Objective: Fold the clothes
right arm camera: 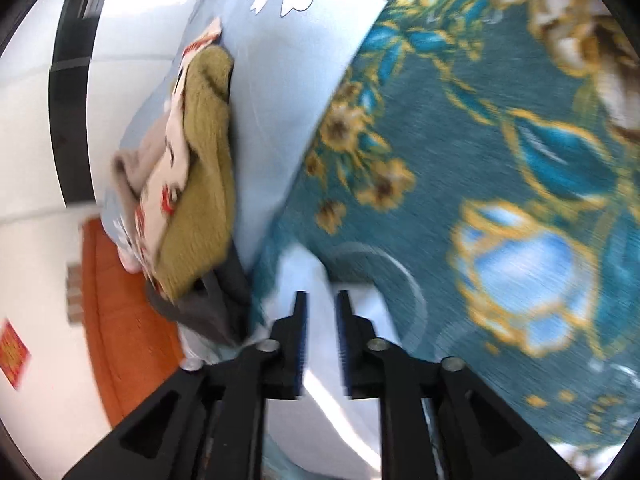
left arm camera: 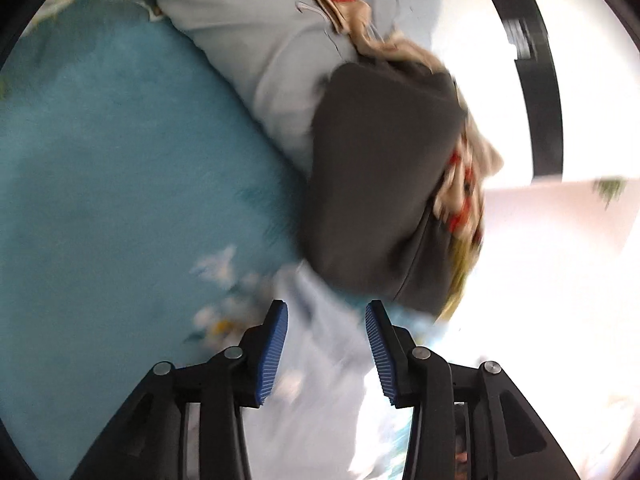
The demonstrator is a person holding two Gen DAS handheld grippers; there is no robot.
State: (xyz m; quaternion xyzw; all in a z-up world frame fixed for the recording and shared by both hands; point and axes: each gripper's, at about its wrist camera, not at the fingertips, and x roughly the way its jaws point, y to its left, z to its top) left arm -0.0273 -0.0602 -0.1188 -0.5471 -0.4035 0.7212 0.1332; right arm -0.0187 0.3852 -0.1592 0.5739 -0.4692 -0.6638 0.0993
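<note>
Covering most of both views is one teal spread (right arm camera: pixel 460 152) patterned with gold and blue flowers; everything else is placed against it. One large pale blue sheet or pillowcase (right arm camera: pixel 280 100) with white petal prints lies along the spread's edge, seen as pale grey-blue cloth in the left wrist view (left arm camera: pixel 248 32).

Resting on that pale cloth, beside the spread's edge, is one stack of folded clothes. Four pieces can be counted in it: one dark grey garment (left arm camera: pixel 380 168), one olive-green knit (right arm camera: pixel 204 168), one cream piece printed with red (right arm camera: pixel 168 168), and one beige piece (right arm camera: pixel 124 172) at the far side. Motion blur hides whether more lie between them.

One light blue garment (left arm camera: pixel 320 340) lies on the spread just below the stack, running under both grippers; it shows in the right wrist view as well (right arm camera: pixel 320 320).

One orange-brown panel (right arm camera: pixel 116 320), perhaps a door, stands beyond the spread with one small red sticker (right arm camera: pixel 12 352) on the white surface beside it.

Two grippers are in view. The left gripper (left arm camera: pixel 326 348) has its blue ribbed pads apart, the light blue garment below the gap and not pinched. The right gripper (right arm camera: pixel 322 340) has its jaws narrowly apart over the same garment, with no cloth clamped.
</note>
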